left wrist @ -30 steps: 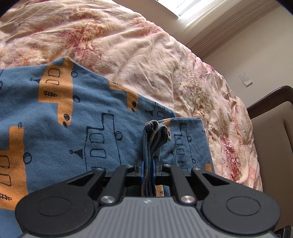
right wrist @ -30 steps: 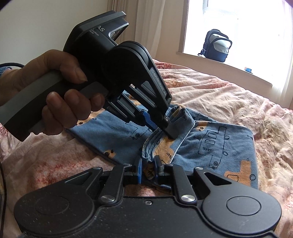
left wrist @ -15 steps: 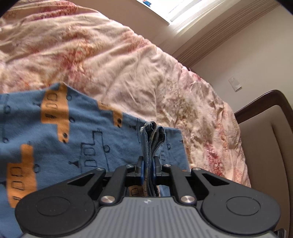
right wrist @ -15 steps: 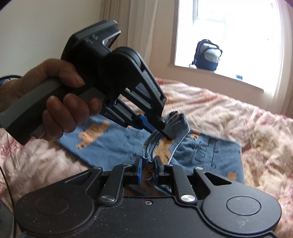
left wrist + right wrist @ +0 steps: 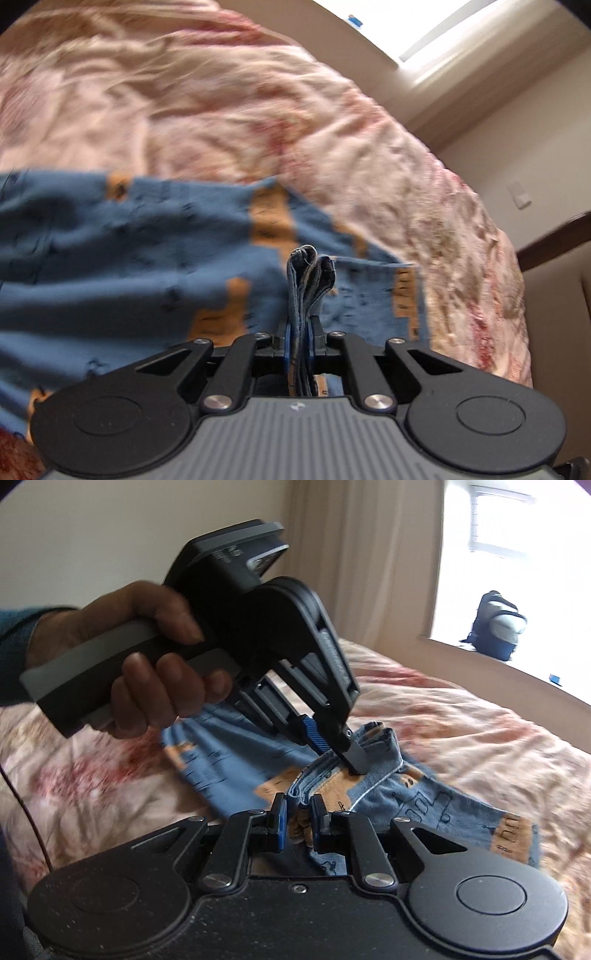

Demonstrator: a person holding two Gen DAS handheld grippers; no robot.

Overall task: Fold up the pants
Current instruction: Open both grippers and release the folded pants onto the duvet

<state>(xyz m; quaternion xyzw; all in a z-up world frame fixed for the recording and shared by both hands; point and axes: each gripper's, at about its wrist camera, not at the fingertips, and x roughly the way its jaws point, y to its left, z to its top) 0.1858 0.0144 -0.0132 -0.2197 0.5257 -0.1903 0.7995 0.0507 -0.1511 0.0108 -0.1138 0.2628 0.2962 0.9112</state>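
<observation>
A: Step? Mid-fold carry, I'd say. Both grippers are pinching one bunched edge of the pants point(image 5: 402, 801), lifted off the bedspread point(image 5: 461, 716).

B: Claw states?

A: Left gripper point(image 5: 300, 341) is clamped narrow on a thick stack of layers standing up between its pads. Right gripper point(image 5: 298, 814) is narrow too, on the same edge just beside it. In the right view, the left gripper point(image 5: 349, 755) bites the hem a little further along.

B: Where's the rest of the garment?

A: Draped flat on the bed, trailing from the grip.

B: Next move?

A: Probably carry the edge over and lay it square on the far end, both tools level so the layers don't skew.

B: Material?

A: Soft blue knit with an orange block print and black line drawings, stitched hem. Bedspread is wrinkled, pink floral. Left view is blurred.
</observation>
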